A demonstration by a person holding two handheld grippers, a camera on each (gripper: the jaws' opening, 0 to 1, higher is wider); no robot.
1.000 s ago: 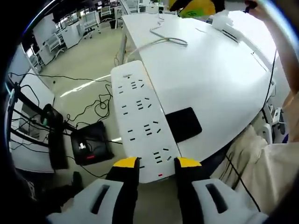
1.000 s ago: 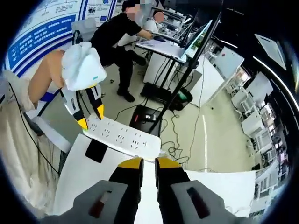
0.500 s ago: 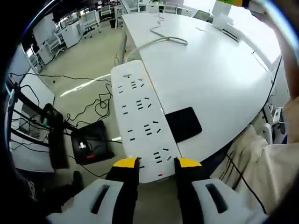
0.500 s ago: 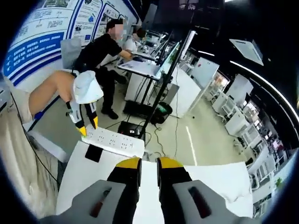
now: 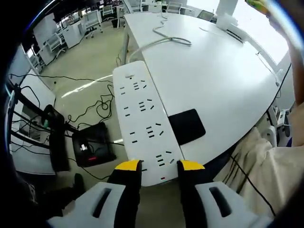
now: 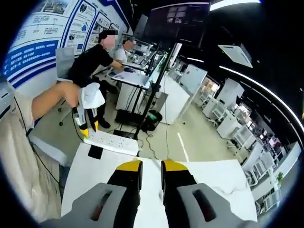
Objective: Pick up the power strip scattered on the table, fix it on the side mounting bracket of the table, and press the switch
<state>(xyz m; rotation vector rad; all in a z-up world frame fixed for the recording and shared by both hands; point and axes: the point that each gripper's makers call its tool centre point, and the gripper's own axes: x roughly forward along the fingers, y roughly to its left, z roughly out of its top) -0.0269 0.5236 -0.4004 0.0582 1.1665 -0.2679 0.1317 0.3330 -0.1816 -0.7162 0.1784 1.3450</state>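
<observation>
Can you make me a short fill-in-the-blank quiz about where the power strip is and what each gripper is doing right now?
1. The left gripper is shut on one end of the white ____.
2. Next to the power strip, on the white table, lies a flat ____ rectangular pad.
3. The right gripper holds ____ between its jaws.
4. On the far part of the table lies a loose white ____.

Missing words: power strip; black; nothing; cable

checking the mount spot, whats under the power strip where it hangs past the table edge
Below the power strip, the floor: a black box and loose cables. A black pad lies beside it on the table. Any bracket beneath the strip is covered.
</observation>
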